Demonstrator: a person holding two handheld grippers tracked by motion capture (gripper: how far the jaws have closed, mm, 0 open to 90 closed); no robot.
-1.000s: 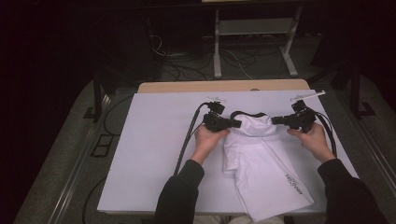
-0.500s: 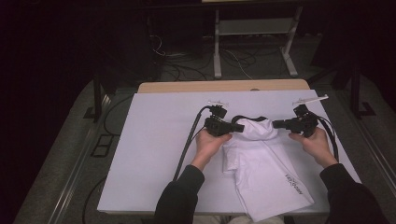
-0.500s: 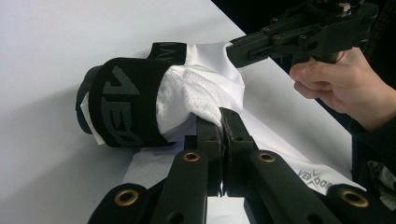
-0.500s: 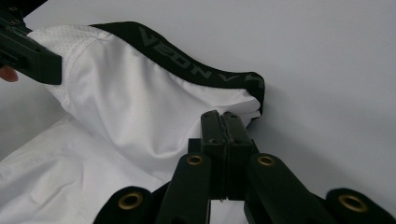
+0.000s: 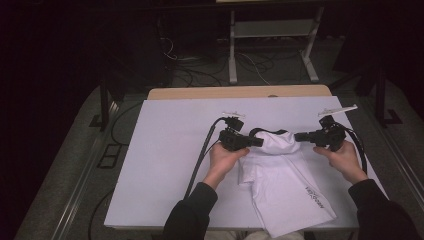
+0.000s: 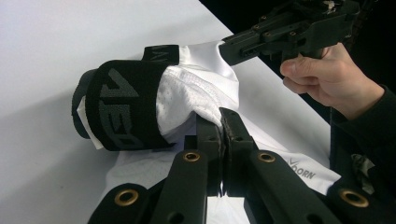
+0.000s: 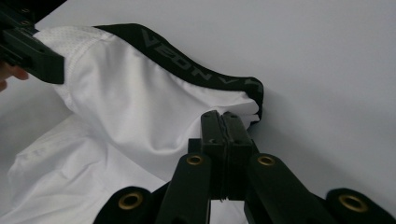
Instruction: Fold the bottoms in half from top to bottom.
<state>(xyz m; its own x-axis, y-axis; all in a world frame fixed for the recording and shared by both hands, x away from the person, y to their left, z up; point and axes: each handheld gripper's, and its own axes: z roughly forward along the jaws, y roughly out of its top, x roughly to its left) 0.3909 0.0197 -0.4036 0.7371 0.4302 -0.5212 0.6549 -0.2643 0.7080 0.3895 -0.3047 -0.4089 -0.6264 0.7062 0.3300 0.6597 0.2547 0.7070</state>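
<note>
Currently both tongs clamped on white garment (image 5: 280, 175) w/ black waistband (image 6: 123, 105); left tongs (image 6: 222, 122) jaws closed, pinching mesh fabric nr waistband; right tongs (image 7: 223, 122) jaws closed on fabric just below waistband's other end; waistband end raised between them, rest of garment flat on white worktop (image 5: 170, 150), near edge, overhanging slightly; hands grip both handles.
</note>
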